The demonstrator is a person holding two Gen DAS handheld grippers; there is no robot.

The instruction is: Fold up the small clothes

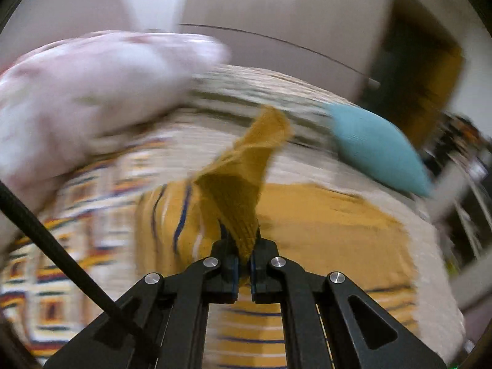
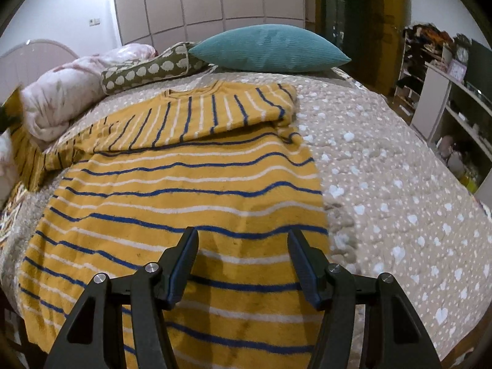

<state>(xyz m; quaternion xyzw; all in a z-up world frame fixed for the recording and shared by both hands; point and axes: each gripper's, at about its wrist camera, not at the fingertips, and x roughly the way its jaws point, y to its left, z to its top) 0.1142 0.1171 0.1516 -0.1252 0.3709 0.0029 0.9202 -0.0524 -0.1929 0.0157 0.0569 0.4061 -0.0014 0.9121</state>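
Note:
A yellow sweater with blue and white stripes lies flat on the bed, its right sleeve folded across the chest. My right gripper is open and empty, hovering just above the sweater's lower hem. My left gripper is shut on the yellow ribbed cuff of the other sleeve and holds it lifted above the sweater. The left wrist view is motion-blurred.
A teal pillow and a green patterned bolster lie at the head of the bed. A pink bundled duvet sits at the left. The beige heart-print bedspread extends right. Shelves stand beyond the bed's right edge.

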